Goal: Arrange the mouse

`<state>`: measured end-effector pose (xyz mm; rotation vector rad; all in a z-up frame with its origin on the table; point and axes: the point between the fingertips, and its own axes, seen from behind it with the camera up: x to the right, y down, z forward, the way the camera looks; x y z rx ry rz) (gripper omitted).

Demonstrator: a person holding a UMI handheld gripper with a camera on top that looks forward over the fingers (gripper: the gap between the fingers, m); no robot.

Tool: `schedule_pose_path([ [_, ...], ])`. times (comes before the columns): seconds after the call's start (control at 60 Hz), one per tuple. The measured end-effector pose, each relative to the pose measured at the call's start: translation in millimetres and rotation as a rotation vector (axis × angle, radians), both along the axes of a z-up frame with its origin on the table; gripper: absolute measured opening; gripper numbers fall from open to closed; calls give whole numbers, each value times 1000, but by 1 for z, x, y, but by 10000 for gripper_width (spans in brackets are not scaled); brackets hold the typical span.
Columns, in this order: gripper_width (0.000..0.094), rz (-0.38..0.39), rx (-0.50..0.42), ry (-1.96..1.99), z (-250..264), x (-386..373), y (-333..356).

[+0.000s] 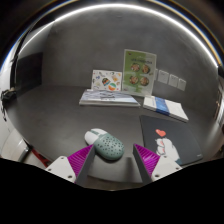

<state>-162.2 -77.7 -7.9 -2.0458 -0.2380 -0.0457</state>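
A grey-green speckled mouse [109,148] with a white front part [94,134] lies on the grey table [70,115]. It sits between the tips of my gripper [118,155], nearer the left finger, with a gap on the right side. The fingers carry magenta pads [82,158] and stand wide apart. The mouse rests on the table.
A white card with a heart [161,141] lies just right of the right finger. Further back lie a flat booklet [108,97], a blue-edged book [165,107], and two upright picture cards [138,70] against the wall.
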Motion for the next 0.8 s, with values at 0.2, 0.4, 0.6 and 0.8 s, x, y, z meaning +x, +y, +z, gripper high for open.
schedule_pose_path([
  [0.2, 756, 61, -25, 136, -3, -10, 40],
  [0.4, 571, 36, 2, 127, -2, -16, 64],
  [0.6, 411, 21, -20, 118, 0, -31, 61],
  [0.8, 408, 54, 232, 128, 148, -35, 48],
])
